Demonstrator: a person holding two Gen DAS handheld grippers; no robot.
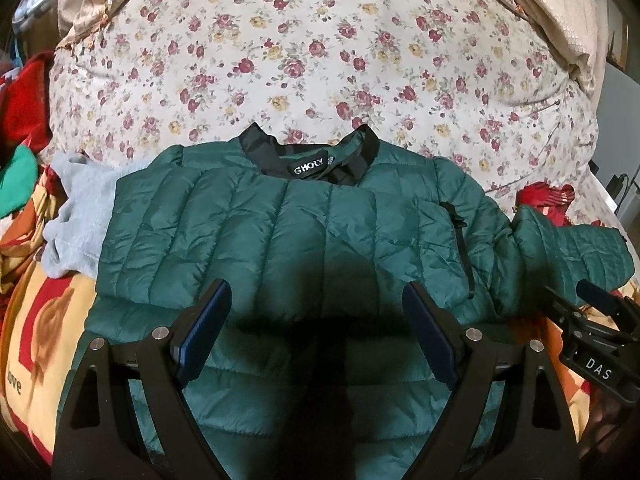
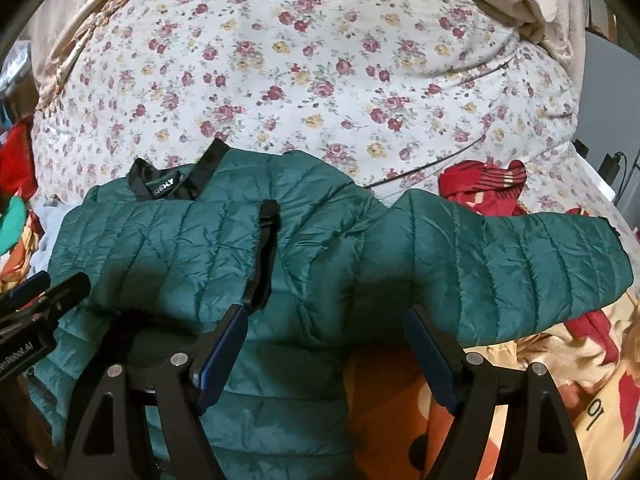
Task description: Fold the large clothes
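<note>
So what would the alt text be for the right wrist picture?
A green quilted jacket lies on a bed, one sleeve stretched out to the right over a floral quilt. The right tongs hover open above it, holding nothing; the left tongs show at the left edge.

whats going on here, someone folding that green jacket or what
A person holds a two-finger gripper in each hand over a green puffer jacket spread on a bed with a floral quilt. One sleeve looks already folded in, beside a grey garment; the other sleeve sticks out sideways. The left gripper is above the jacket's body, the right gripper near the armpit of the outstretched sleeve. Both are open and hold nothing.
</note>
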